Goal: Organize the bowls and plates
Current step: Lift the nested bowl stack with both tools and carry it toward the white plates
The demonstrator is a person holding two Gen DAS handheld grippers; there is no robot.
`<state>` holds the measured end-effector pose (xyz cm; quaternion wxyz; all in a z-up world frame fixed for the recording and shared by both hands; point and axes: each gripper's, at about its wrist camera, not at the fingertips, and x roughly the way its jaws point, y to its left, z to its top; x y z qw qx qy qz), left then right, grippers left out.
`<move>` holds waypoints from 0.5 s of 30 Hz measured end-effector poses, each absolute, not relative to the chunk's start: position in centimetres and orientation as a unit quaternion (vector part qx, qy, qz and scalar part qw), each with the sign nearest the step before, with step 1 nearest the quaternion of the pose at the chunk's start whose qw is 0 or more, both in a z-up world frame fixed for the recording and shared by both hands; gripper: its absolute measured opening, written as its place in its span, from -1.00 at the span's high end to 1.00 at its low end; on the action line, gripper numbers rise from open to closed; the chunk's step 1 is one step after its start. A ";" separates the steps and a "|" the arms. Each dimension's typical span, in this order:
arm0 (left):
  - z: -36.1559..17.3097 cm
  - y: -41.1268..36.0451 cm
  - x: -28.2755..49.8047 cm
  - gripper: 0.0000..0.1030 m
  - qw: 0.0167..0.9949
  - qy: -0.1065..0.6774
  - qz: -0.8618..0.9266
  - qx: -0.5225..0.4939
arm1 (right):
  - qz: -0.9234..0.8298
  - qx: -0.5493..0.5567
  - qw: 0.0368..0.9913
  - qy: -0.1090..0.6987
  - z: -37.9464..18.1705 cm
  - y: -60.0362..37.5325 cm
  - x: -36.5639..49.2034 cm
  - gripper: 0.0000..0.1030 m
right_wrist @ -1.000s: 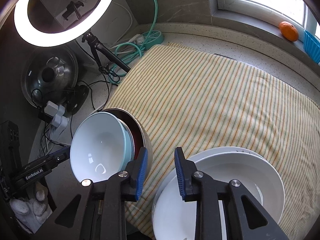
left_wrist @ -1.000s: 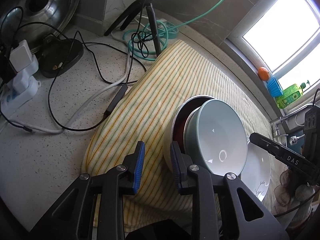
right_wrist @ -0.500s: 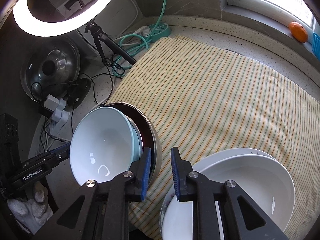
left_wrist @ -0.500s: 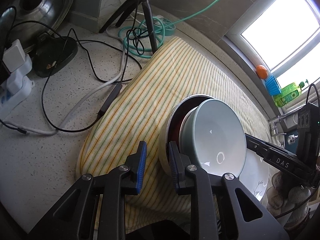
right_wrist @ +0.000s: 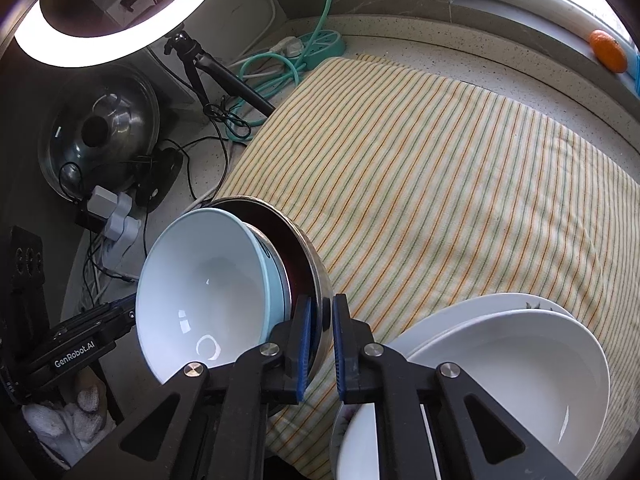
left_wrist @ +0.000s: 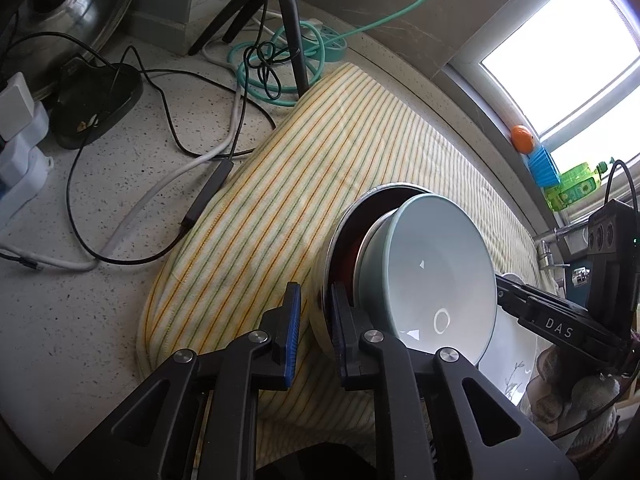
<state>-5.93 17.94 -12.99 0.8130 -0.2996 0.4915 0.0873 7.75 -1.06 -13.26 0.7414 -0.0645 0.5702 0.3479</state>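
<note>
both grippers [left_wrist: 314, 320] [right_wrist: 320, 340] pinching steel bowl [right_wrist: 316, 276] rim

Glossy ceramic bowl [left_wrist: 436, 276] in shiny metal bowl [right_wrist: 316, 276]; striped cloth [right_wrist: 440, 184].

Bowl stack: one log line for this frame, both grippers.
left gripper: closed on steel bowl rim | right gripper: closed on same rim | pale blue bowl nested inside, tilted | white plates on striped cloth
</note>
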 end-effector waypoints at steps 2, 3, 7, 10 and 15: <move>-13.1 18.1 -5.9 0.75 0.811 0.492 0.086 -0.304 | 0.348 -0.068 0.741 0.571 -13.4 -0.9 7.7 0.83; -13.2 18.1 -5.8 0.76 0.811 0.492 0.085 -0.303 | 0.348 -0.069 0.741 0.570 -13.4 -0.9 7.7 0.83; -13.4 18.0 -5.5 0.79 0.811 0.496 0.080 -0.300 | 0.348 -0.069 0.739 0.573 -13.4 -0.9 7.9 0.83; -13.9 18.1 -5.3 0.79 0.803 0.504 0.072 -0.309 | 0.348 -0.074 0.739 0.573 -13.4 -0.8 8.0 0.83; -13.6 18.0 -5.3 0.79 0.808 0.503 0.074 -0.299 | 0.347 -0.077 0.739 0.572 -13.4 -0.7 7.9 0.83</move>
